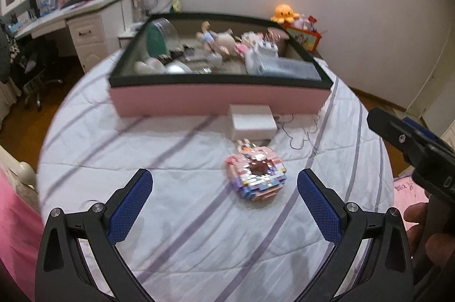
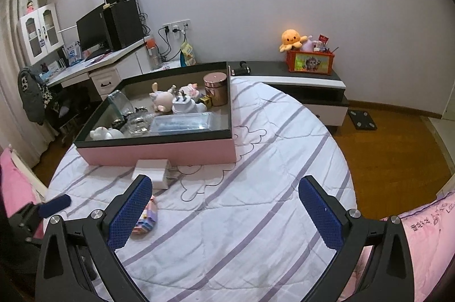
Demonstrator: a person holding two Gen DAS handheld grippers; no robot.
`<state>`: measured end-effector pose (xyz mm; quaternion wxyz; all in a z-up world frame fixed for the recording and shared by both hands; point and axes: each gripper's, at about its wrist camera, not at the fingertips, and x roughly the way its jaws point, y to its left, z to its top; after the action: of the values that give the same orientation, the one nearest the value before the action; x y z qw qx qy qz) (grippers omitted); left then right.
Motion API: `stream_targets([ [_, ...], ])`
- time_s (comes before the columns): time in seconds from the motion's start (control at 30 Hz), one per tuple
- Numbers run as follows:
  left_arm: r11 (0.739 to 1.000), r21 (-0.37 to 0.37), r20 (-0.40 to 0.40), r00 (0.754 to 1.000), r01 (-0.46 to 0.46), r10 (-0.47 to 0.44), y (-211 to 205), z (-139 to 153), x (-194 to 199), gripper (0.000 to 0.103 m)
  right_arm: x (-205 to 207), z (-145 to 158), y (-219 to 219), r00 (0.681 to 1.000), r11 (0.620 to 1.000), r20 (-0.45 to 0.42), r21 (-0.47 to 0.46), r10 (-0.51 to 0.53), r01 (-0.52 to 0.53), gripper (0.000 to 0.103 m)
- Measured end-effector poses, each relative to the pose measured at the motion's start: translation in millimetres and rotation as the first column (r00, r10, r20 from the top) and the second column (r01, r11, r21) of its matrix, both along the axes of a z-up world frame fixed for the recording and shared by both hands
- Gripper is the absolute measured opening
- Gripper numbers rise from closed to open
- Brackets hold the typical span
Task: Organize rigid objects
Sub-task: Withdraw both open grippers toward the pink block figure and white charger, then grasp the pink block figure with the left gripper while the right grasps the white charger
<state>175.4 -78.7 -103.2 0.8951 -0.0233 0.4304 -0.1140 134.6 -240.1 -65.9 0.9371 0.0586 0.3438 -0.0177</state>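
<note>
A pastel brick-built toy (image 1: pixel 256 177) lies on the striped bed cover, just ahead of my left gripper (image 1: pixel 224 188), which is open and empty. In the right wrist view the toy (image 2: pixel 146 219) peeks out beside the left finger of my right gripper (image 2: pixel 224 194), also open and empty. A white charger block (image 1: pixel 253 121) with a thin cable lies in front of the pink box (image 1: pixel 216 100); it also shows in the right wrist view (image 2: pixel 152 170). The pink box (image 2: pixel 159 151) holds figurines, a rose-gold tin (image 2: pixel 215 87), a clear case and other small items.
The right gripper's body (image 1: pixel 412 148) shows at the right edge of the left view. A desk with a monitor (image 2: pixel 91 32) stands far left. A low cabinet carries an orange box (image 2: pixel 310 62) with an octopus plush. Wooden floor lies to the right of the bed.
</note>
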Motion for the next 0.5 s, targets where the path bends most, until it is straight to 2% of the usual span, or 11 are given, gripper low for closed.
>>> stream_targets([
  [0.13, 1.000, 0.002, -0.043, 0.999, 0.015, -0.015, -15, -15, 14, 0.103, 7, -6, -9, 1.000, 1.000, -0.017, 0.008, -0.018, 0.018, 0.103],
  [0.23, 0.999, 0.039, -0.061, 0.998, 0.010, -0.008, -23, -30, 25, 0.103, 13, -12, -13, 0.999, 1.000, -0.034, 0.010, -0.022, 0.022, 0.103],
  [0.37, 0.997, 0.074, -0.050, 0.999, 0.004, 0.000, -24, -43, 29, 0.096, 19, -18, -11, 0.998, 1.000, -0.055, 0.008, -0.010, 0.011, 0.103],
  [0.4, 0.997, 0.077, -0.040, 0.999, 0.007, -0.004, -24, -41, 28, 0.086, 20, -20, -9, 0.998, 1.000, -0.059, 0.006, -0.007, 0.008, 0.103],
  [0.43, 0.996, 0.084, -0.032, 0.999, 0.011, -0.008, -23, -40, 28, 0.070, 22, -21, -8, 0.998, 1.000, -0.064, 0.006, -0.004, 0.005, 0.103],
  [0.47, 0.996, 0.093, -0.027, 1.000, 0.013, -0.011, -21, -39, 28, 0.064, 24, -22, -6, 0.998, 1.000, -0.069, 0.006, 0.001, 0.000, 0.103],
  [0.5, 0.995, 0.094, -0.025, 1.000, 0.021, -0.019, -19, -38, 28, 0.064, 26, -23, -4, 0.997, 1.000, -0.073, 0.006, 0.007, -0.006, 0.103],
])
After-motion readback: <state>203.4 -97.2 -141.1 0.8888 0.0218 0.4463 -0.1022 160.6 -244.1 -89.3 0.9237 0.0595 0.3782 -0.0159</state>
